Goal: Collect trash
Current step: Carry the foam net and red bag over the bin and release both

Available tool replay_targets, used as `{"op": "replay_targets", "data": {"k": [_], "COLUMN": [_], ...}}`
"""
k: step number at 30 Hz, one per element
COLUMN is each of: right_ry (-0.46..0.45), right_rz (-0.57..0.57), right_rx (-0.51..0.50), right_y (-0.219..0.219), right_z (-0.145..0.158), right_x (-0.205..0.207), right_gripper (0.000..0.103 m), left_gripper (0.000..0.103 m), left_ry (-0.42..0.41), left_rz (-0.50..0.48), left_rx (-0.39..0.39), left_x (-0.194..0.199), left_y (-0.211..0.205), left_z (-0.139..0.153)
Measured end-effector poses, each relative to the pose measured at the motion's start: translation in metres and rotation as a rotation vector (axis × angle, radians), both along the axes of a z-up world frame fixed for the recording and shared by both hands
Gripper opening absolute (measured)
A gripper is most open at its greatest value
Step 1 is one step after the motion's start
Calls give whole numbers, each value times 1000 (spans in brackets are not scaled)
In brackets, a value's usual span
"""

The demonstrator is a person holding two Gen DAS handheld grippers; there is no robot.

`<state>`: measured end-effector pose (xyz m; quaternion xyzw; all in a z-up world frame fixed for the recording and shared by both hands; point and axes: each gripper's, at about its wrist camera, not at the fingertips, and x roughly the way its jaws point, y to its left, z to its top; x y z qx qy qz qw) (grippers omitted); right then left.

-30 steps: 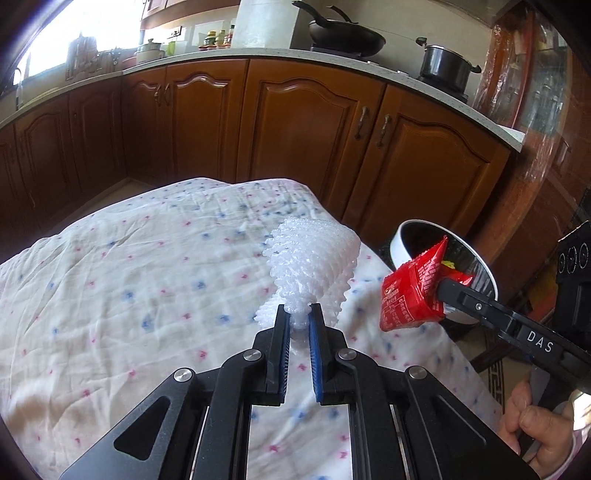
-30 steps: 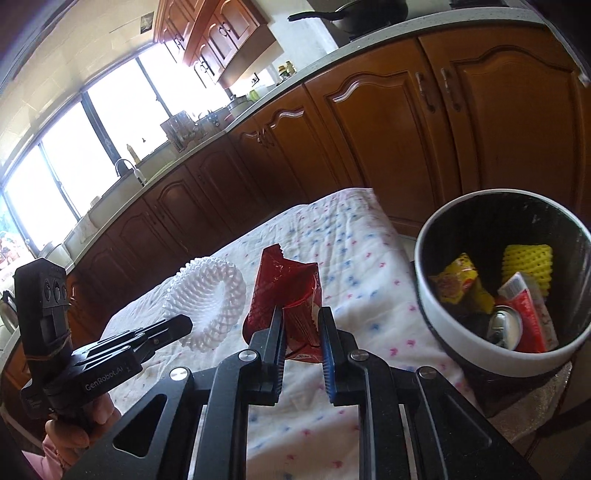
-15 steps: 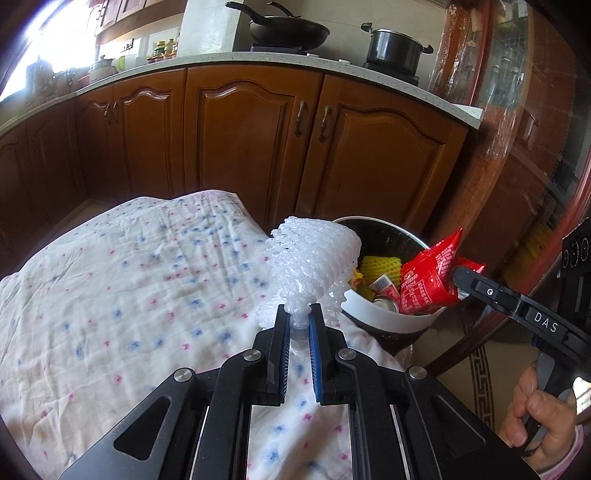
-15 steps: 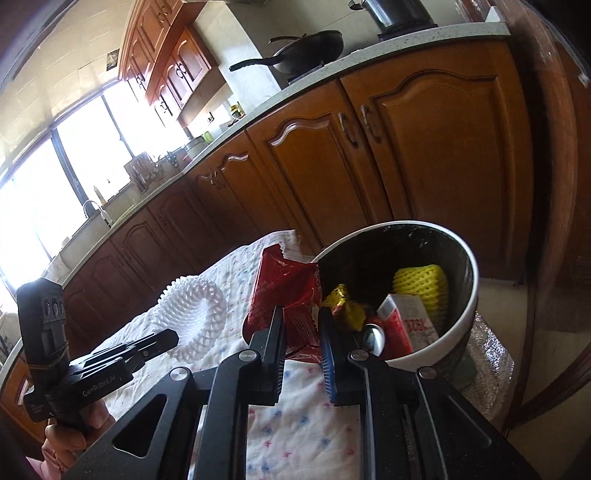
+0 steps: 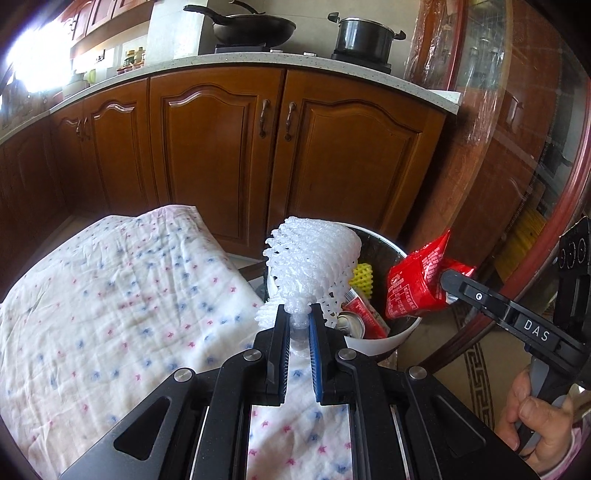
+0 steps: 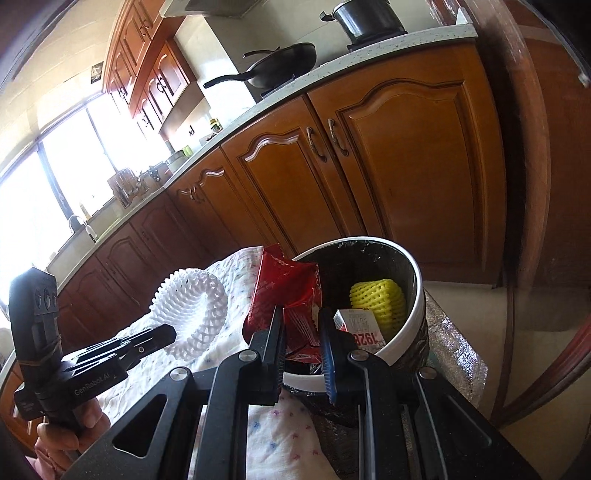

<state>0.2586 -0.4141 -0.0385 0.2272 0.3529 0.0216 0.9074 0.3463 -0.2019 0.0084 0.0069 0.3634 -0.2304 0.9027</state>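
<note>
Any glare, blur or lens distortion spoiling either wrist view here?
Left wrist: window blown out at upper left, counter bowed by fisheye, foam net sharp. Right wrist: windows overexposed, cabinets curved, bin and red wrapper clear.

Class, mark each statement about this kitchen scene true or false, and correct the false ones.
1. The left gripper holds a white foam net. True.
2. The right gripper is empty. False: its fingers are shut on a red wrapper.
3. The bin already contains a yellow foam net. True.
4. The cupboard doors behind the bin stand open. False: they are closed.
5. A wok sits on the counter. True.
</note>
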Motion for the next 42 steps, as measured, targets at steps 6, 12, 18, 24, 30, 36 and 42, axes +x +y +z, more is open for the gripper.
{"op": "replay_targets", "data": {"k": [6, 12, 18, 24, 30, 36, 42], "right_ry": [-2, 1, 17, 32, 47, 72, 108], "right_rz": [-13, -17, -23, -30, -32, -25, -12], "right_rx": [-12, -32, -43, -56, -64, -73, -85], "right_y": [-9, -14, -19, -24, -25, -25, -24], "right_z": [0, 1, -3, -6, -9, -16, -24], "right_x": [6, 13, 23, 30, 34, 43, 52], "right_gripper": [17, 17, 17, 17, 17, 17, 17], "left_gripper": [8, 8, 8, 8, 8, 8, 8], "left_ry": [-3, 7, 19, 36, 49, 62, 83], "left_rz": [-16, -28, -31, -27, -19, -21, -26], "left_rx": [9, 21, 35, 40, 44, 53, 70], "left_x": [13, 26, 36, 48, 55, 61, 68], "left_y": [-21, -37, -49, -58, -63, -69, -79], "left_z": [-2, -9, -18, -25, -29, -32, -37]}}
